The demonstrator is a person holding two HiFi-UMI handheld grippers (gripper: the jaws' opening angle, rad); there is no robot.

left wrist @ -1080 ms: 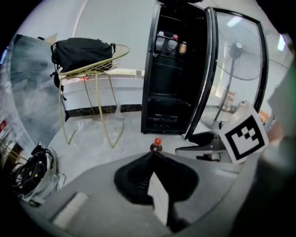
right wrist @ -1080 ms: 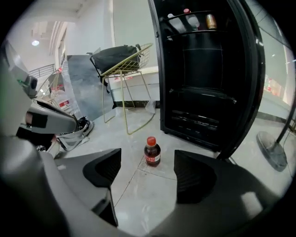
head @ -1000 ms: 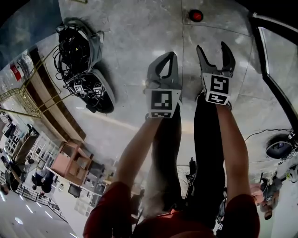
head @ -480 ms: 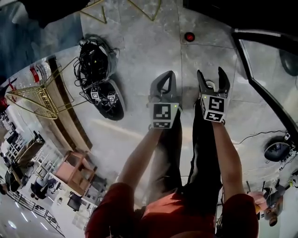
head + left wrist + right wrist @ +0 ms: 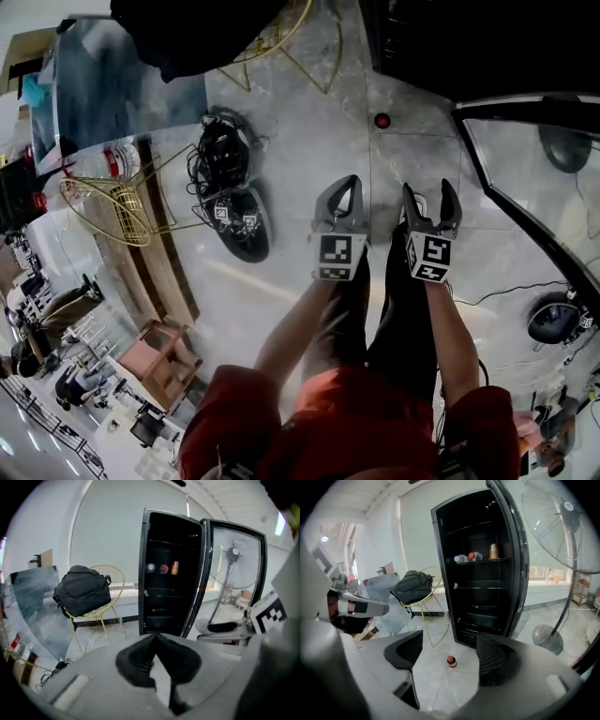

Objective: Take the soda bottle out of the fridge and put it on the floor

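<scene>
Seen from the head view, the soda bottle (image 5: 382, 120) stands upright on the floor (image 5: 300, 169). It is ahead of both tongs and well apart from them, a little nearer the right tongs (image 5: 428, 190) than the left tongs (image 5: 349, 183).

In the left gripper view the jaws meet at their tips with nothing between them, and the open fridge (image 5: 171, 573) stands beyond.

In the right gripper view the jaws gape wide and empty, and the bottle shows between them, far off. I'd say the placing is done.
</scene>
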